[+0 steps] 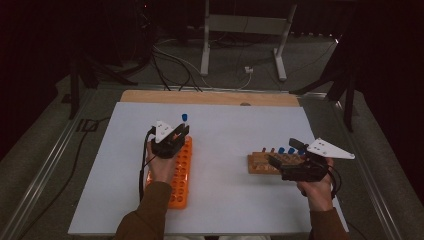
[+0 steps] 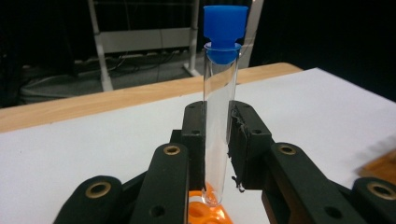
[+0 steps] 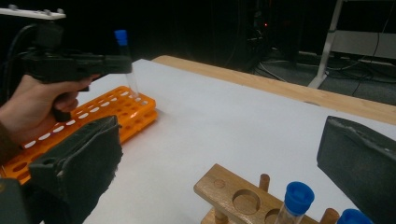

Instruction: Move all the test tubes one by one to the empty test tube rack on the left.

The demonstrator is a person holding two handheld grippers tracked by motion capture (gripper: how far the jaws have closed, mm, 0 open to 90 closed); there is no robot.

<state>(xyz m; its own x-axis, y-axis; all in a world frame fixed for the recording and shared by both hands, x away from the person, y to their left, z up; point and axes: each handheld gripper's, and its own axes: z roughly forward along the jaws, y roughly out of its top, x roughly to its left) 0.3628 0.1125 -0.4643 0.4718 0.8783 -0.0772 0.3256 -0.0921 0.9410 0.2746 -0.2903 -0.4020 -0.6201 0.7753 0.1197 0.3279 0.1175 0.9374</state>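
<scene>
1. Blue is the cap on the clear glass test tube, which stands upright between the jaws of the left gripper; the jaws are clamped on the tube's middle.
2. The tube's rounded bottom hangs just above the holes at the far end of the orange plastic rack. The left gripper view shows that end right under the glass; whether they touch I cannot tell.
3. The orange rack lies on the left half of the white table, its long side running from the near edge toward the far edge.
4. The person's left hand holds the left gripper over the rack's far end.
5. The right gripper, jaws wide apart with nothing between them, sits near the table's right edge, at the wooden rack.
6. The wooden rack carries other blue-capped tubes and has empty holes.
7. A bare wooden strip runs along the table's far edge.
</scene>
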